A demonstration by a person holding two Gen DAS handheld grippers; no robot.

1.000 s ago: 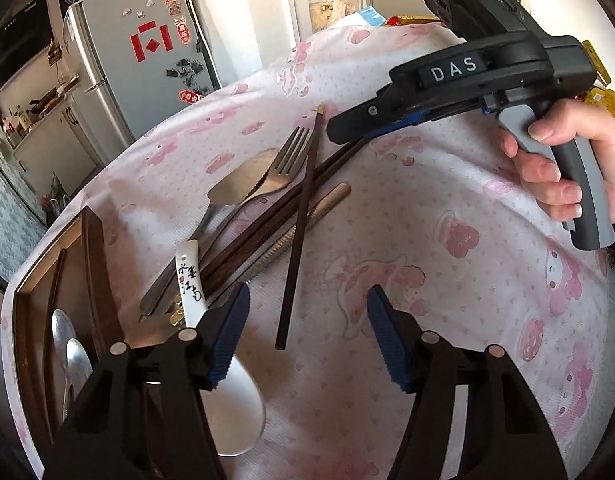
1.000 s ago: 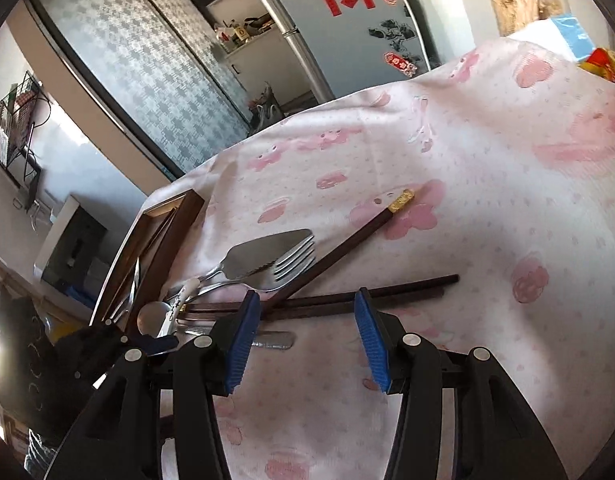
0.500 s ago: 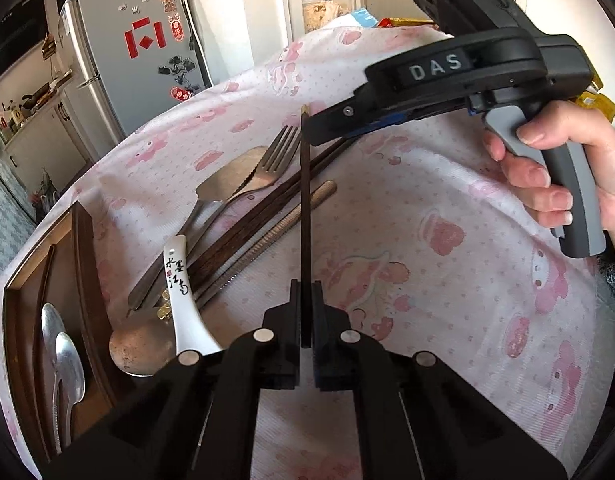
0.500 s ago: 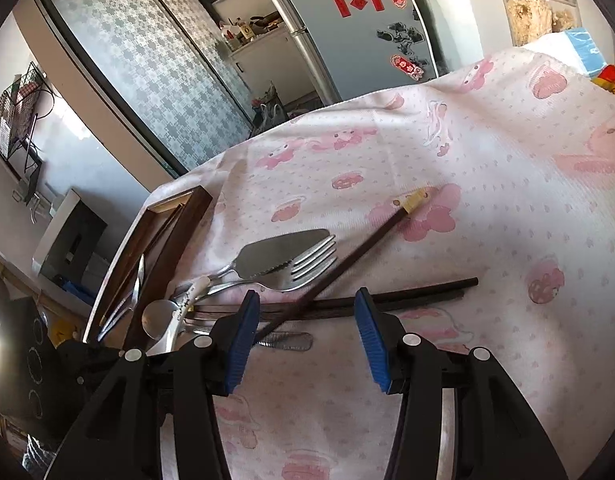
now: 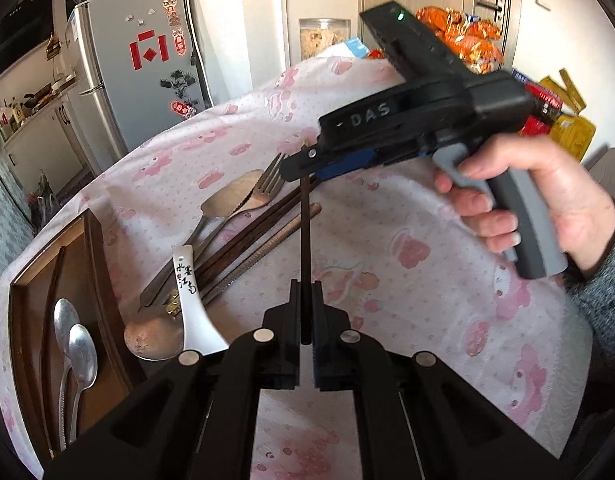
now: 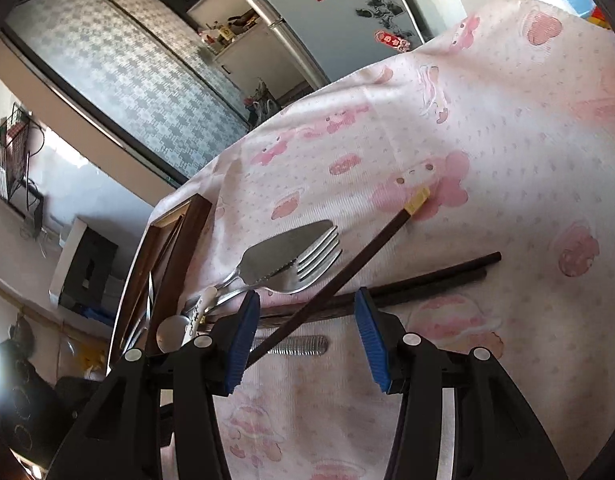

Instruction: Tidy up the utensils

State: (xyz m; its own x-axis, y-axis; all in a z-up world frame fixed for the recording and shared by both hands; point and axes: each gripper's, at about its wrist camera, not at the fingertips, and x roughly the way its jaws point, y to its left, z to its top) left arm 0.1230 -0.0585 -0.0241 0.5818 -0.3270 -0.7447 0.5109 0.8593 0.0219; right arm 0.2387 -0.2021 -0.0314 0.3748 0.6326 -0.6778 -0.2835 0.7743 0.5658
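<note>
Pinching one dark chopstick [image 5: 305, 240] near its end, our left tool [image 5: 306, 320] is gripping something light, stiff and slippery, while our right tool [image 6: 305, 334] is hanging apart.

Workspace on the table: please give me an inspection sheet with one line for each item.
Surface: table under a pink printed tablecloth.
Job's things: wooden tray at the table's edge holds two metal spoons and a dark stick; a fork, a serrated server, a white ceramic spoon, dark chopsticks and a ridged metal handle lie piled on the cloth.
Clutter: snack bags and a jar at the far end.
Grippers: left gripper shut on one gold-tipped chopstick; right gripper open above the pile.
Cables: nothing seen.
Surroundings: fridge, kitchen counter, door.
</note>
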